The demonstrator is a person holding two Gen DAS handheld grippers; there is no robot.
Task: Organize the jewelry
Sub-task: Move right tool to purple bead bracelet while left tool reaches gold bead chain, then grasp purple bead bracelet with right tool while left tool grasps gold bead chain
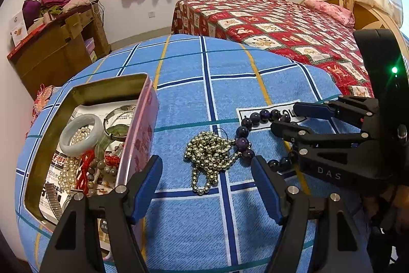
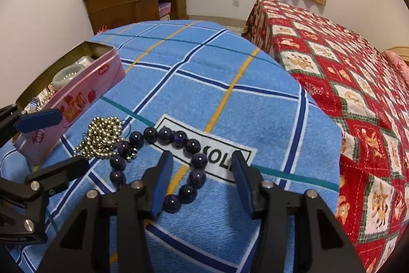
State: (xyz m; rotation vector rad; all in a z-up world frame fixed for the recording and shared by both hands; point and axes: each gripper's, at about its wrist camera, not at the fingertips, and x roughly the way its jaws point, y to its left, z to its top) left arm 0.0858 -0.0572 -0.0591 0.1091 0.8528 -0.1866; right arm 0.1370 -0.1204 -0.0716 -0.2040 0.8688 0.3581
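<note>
A heap of small gold beads (image 1: pixel 208 156) lies on the blue checked cloth (image 1: pixel 230 83), just ahead of my open, empty left gripper (image 1: pixel 206 170). A ring of large dark purple beads (image 1: pixel 242 143) lies beside the heap on its right. In the right wrist view the purple beads (image 2: pixel 198 160) lie just ahead of and between the fingers of my open, empty right gripper (image 2: pixel 202 163), with the gold beads (image 2: pixel 103 136) to the left. A pink tin (image 1: pixel 139 134), open, holds a pale jade bangle (image 1: pixel 81 134), pearls and red beads.
The right gripper (image 1: pixel 288 119) shows in the left wrist view over the purple beads. The tin (image 2: pixel 76 99) stands at the cloth's left side. A bed with a red quilt (image 2: pixel 345 83) is on the right. A wooden cabinet (image 2: pixel 133 1) stands by the wall.
</note>
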